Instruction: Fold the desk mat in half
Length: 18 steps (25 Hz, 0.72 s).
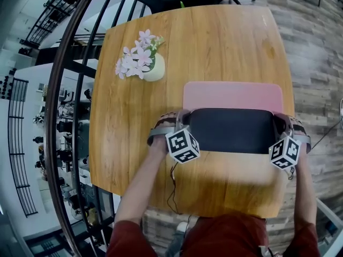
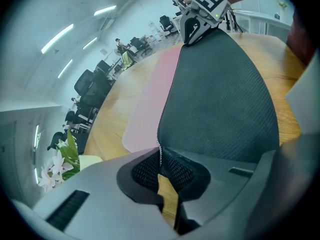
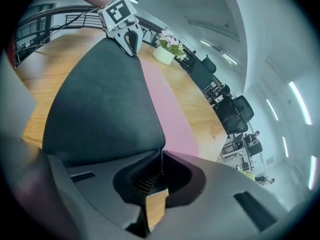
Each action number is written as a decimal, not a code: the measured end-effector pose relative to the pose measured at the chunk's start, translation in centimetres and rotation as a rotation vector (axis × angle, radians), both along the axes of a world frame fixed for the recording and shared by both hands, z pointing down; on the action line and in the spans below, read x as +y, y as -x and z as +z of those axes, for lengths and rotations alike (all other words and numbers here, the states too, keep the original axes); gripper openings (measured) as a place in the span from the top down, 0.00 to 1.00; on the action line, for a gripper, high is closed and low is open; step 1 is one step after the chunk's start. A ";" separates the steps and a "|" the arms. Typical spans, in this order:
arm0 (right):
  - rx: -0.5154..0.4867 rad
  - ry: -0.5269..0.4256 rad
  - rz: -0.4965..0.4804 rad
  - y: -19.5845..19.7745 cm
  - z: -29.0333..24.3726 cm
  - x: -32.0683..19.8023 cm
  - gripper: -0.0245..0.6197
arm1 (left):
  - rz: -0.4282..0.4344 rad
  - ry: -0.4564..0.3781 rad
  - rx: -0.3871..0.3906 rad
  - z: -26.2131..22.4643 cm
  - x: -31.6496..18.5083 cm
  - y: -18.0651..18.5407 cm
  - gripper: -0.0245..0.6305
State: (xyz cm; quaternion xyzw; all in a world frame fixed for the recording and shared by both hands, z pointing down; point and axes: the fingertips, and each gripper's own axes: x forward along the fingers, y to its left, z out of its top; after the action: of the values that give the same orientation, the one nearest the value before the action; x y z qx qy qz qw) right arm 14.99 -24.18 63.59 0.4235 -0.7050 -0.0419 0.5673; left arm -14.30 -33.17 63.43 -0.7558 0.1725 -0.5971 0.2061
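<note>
The desk mat lies on the wooden table point(image 1: 214, 36), part folded. Its pink top point(image 1: 233, 95) shows as a strip at the far side. The near half is lifted and turned over, so its black mesh underside point(image 1: 231, 130) faces up. My left gripper point(image 1: 184, 116) is shut on the mat's near left corner, and my right gripper point(image 1: 280, 121) is shut on the near right corner. In the left gripper view the black corner is pinched between the jaws point(image 2: 160, 156), with the mat's underside point(image 2: 220, 99) stretching away to the right gripper point(image 2: 197, 21). The right gripper view mirrors this grip point(image 3: 161, 163).
A cream vase of pale pink flowers point(image 1: 146, 62) stands on the table's far left, well apart from the mat. Black railings point(image 1: 69, 90) run along the table's left edge over a drop. Bare wood point(image 1: 225, 181) shows between the mat and the person.
</note>
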 end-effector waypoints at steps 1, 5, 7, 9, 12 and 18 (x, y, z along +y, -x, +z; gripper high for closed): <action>0.001 -0.004 0.001 -0.1 0.0 -0.5 0.93 | 0.002 -0.003 -0.002 0.0 -0.5 -0.1 0.91; 0.006 -0.023 0.003 -0.6 0.3 -2.5 0.93 | 0.002 -0.016 -0.006 0.1 -2.5 -0.6 0.91; 0.012 -0.035 0.005 -0.9 0.3 -3.5 0.93 | 0.003 -0.025 -0.004 0.3 -3.4 -0.9 0.91; 0.016 -0.042 0.006 -1.2 0.4 -4.3 0.93 | 0.004 -0.035 0.000 0.3 -4.4 -1.2 0.91; 0.027 -0.049 0.006 -1.6 0.4 -5.5 0.93 | 0.005 -0.045 0.003 0.3 -5.7 -1.7 0.91; 0.041 -0.067 0.009 -2.3 0.4 -7.8 0.93 | 0.018 -0.073 0.004 0.3 -8.2 -2.4 0.91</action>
State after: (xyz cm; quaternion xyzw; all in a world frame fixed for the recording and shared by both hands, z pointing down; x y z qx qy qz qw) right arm 17.27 -32.03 64.03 0.4444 -0.6896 -0.0715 0.5673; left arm -11.88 -41.33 63.77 -0.7504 0.1878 -0.5872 0.2383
